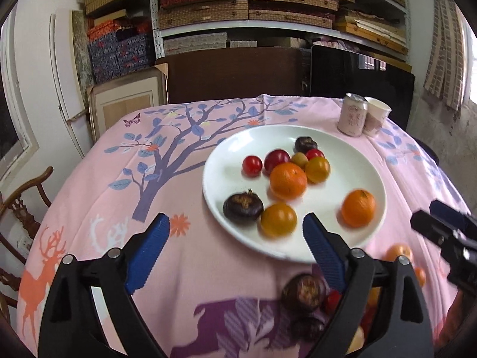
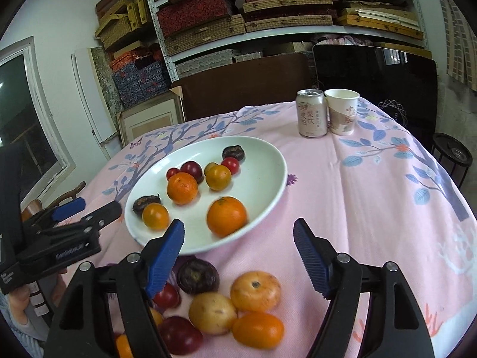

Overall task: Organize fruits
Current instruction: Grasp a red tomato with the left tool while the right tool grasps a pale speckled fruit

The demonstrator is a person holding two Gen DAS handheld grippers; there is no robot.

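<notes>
A white plate (image 1: 351,149) (image 2: 262,164) on the pink tablecloth holds several fruits: oranges (image 1: 288,180) (image 2: 226,215), red and yellow tomatoes (image 1: 252,165) and dark round fruits (image 1: 243,205). More fruits lie loose on the cloth in front of the plate, among them a pale orange one (image 2: 255,291), a yellow one (image 2: 212,312) and a dark one (image 2: 197,276) (image 1: 303,292). My left gripper (image 1: 235,238) is open and empty at the plate's near left rim. My right gripper (image 2: 238,244) is open and empty above the loose fruits.
A drink can (image 2: 311,113) (image 1: 351,118) and a paper cup (image 2: 341,111) (image 1: 376,115) stand at the table's far right. A wooden chair (image 1: 21,205) is left of the table. Shelves of boxes and dark boards stand behind it.
</notes>
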